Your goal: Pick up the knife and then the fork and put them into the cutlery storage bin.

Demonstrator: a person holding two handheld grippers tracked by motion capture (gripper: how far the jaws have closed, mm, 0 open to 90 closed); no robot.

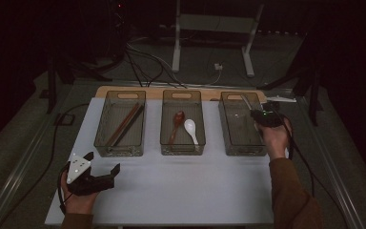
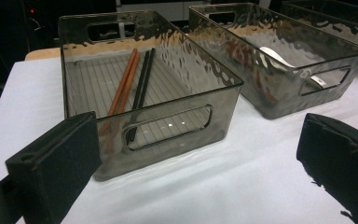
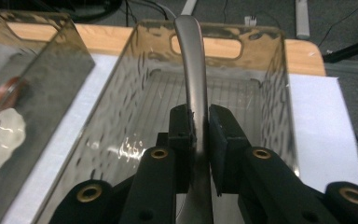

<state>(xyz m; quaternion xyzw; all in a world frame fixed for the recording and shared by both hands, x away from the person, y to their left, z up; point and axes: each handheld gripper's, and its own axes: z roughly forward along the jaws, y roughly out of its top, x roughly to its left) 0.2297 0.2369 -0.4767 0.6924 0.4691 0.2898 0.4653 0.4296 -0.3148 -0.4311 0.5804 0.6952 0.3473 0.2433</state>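
My right gripper [image 1: 256, 113] [image 3: 199, 116] is shut on the handle of a metal utensil [image 1: 246, 102] [image 3: 192, 60]. The handle sticks forward over the right clear bin [image 1: 245, 151] [image 3: 279, 70]; the utensil's other end is hidden under the jaws. My left gripper [image 1: 102, 162] [image 2: 198, 158] rests at the table's front left, jaws wide apart with nothing between them. It faces the left bin [image 1: 119, 151] [image 2: 168, 140], which holds brown and black chopsticks [image 1: 126, 124] [image 2: 133, 81].
The middle bin [image 1: 181, 151] [image 2: 307, 100] holds a brown spoon [image 1: 176, 121] and a white spoon [image 1: 190, 130]. A white mat [image 1: 181, 191] covers the table, with a wooden board [image 1: 152, 89] behind the bins. Cables and a stand's legs lie on the floor beyond.
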